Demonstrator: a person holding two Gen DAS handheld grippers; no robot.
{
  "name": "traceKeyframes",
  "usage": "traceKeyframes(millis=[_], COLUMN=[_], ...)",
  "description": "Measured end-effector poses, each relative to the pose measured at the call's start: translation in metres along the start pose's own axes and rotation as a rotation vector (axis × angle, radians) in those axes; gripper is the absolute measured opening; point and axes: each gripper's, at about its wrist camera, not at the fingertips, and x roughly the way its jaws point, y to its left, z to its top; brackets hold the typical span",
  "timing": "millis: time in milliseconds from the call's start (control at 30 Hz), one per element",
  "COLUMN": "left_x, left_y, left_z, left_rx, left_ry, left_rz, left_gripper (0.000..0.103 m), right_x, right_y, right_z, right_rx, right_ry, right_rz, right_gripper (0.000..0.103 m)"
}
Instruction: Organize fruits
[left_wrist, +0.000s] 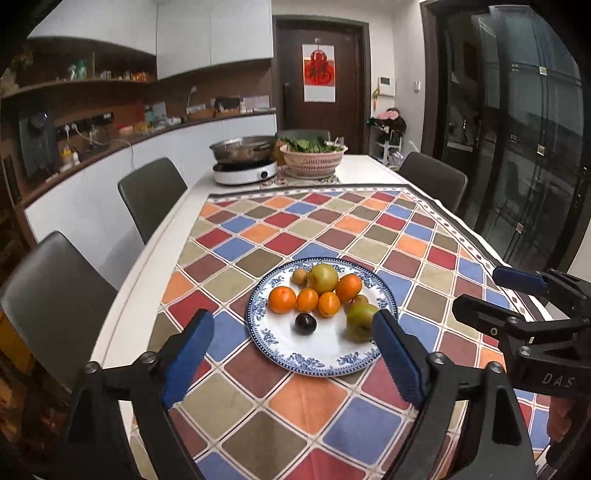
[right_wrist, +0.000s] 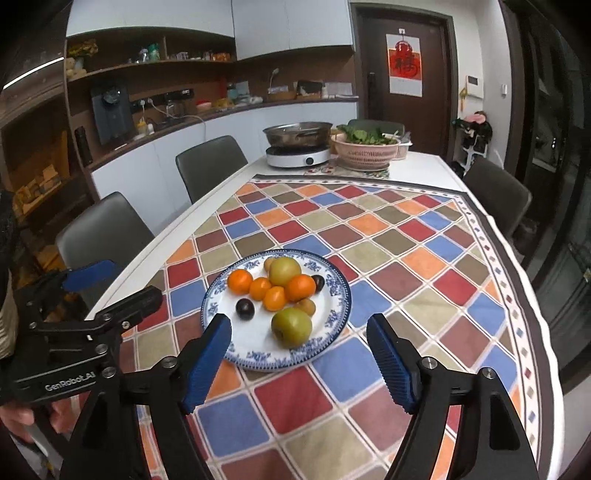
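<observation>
while both grippers gape empty, fruits (left_wrist: 321, 295) crowd plate (left_wrist: 291, 356).

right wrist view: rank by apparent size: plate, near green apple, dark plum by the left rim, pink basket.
1. plate
2. pink basket, though it is far from the camera, so its true size is unsure
3. near green apple
4. dark plum

A home kitchen-dining room is shown. A long white tabletop (right_wrist: 236, 184) is covered by a chequered cloth (right_wrist: 388, 236) and is flanked by grey dining chairs (right_wrist: 210, 162). A steel pot (right_wrist: 297, 133) on an induction cooker (right_wrist: 297, 156) is set at the far end, beside a pink colander of greens (right_wrist: 365, 149). Cluttered wall shelves (right_wrist: 147, 62) and a counter with sockets (right_wrist: 166, 99) are seen behind, and a red paper hanging (right_wrist: 404, 64) is fixed to the dark door (right_wrist: 436, 110).
</observation>
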Motion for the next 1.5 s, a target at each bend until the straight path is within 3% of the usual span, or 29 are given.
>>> traceKeyframes(millis=[400,800,1500], left_x=[-0.064,-0.101,-0.125], left_y=[-0.009,-0.017,-0.031], left_z=[-0.026,-0.045,-0.058], left_rx=[-0.009,-0.002,0.015], left_ry=[-0.076,-0.105,-0.119], left_rz=[0.009,0.014,0.019], left_gripper=[0.099,0.102,0.103], right_x=[-0.053,-0.093,-0.123], right_y=[0.006,0.02,0.02], right_z=[-0.031,-0.053,-0.076], right_rx=[0.015,-0.012,0.008], right_ry=[-0.037,-0.086,-0.122], right_rz=[-0.012,-0.02,-0.014], right_gripper=[0.079,0.079,0.079])
